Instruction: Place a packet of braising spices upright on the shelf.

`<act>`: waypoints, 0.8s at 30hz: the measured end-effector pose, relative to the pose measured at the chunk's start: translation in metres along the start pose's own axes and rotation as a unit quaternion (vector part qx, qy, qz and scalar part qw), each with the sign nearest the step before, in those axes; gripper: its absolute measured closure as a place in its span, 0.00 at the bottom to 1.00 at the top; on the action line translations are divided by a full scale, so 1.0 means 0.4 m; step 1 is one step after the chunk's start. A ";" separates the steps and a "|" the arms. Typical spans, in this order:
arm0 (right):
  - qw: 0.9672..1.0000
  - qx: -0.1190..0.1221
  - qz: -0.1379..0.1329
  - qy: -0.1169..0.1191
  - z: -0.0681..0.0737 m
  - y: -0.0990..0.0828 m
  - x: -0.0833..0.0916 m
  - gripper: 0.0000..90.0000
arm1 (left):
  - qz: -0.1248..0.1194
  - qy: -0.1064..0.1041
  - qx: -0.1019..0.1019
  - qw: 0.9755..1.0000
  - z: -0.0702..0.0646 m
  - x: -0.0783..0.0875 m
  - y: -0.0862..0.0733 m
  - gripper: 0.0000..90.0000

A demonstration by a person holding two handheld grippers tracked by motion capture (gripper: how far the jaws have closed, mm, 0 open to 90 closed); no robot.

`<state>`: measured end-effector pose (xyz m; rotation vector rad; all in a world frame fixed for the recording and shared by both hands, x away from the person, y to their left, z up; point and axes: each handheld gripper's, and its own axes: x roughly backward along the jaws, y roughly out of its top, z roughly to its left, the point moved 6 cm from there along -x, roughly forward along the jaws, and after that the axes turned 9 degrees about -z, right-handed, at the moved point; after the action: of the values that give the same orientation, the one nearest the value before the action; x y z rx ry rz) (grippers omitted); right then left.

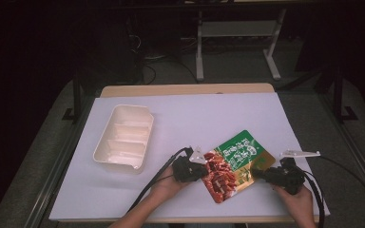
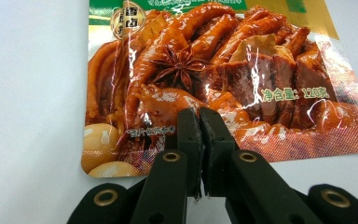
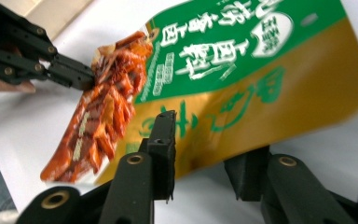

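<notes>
We have a sealed foil snack pouch (image 1: pixel 233 164) of braised meat lying near the front edge of the table (image 1: pixel 209 114), toward its right corner, with a cream compartment tray (image 1: pixel 124 137) well apart near the left edge. Our left gripper (image 1: pixel 200 167) is clamped on the pouch's printed edge: in the left gripper view its jaws sit pressed together over the film (image 2: pixel 223 74). Our right gripper (image 1: pixel 256 172) straddles the opposite golden edge (image 3: pixel 279 102), one jaw above and one below, not yet pressing, and that side is raised off the table.

We judge the pouch light and limp, its glossy film slippery and quick to crease, with soft lumpy contents that shift. The flat sealed margins give the firmest hold; we should pinch there, clear of the filled middle, and keep both grips close to the edge so the film cannot slide out.
</notes>
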<state>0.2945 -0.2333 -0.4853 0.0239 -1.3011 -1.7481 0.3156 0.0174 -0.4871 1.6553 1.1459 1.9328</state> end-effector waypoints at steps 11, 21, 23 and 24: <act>1.000 0.013 0.006 -0.027 0.012 0.021 -0.042 0.93 | -0.007 0.005 0.001 1.000 0.000 0.000 0.000 0.90; 0.999 0.026 -0.017 -0.017 0.032 0.061 -0.027 0.99 | -0.045 0.008 0.015 0.999 -0.002 0.037 0.012 0.82; 0.999 0.031 -0.025 -0.013 0.040 0.079 -0.022 0.99 | -0.050 0.008 0.017 0.999 -0.003 0.050 0.014 0.81; 0.999 0.032 -0.029 -0.011 0.045 0.087 -0.020 0.99 | -0.052 0.007 0.016 0.999 -0.003 0.056 0.013 0.81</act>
<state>0.3127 -0.2151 -0.4546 0.0805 -1.3841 -1.7586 0.3099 0.0296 -0.4684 1.5678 1.2477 1.8753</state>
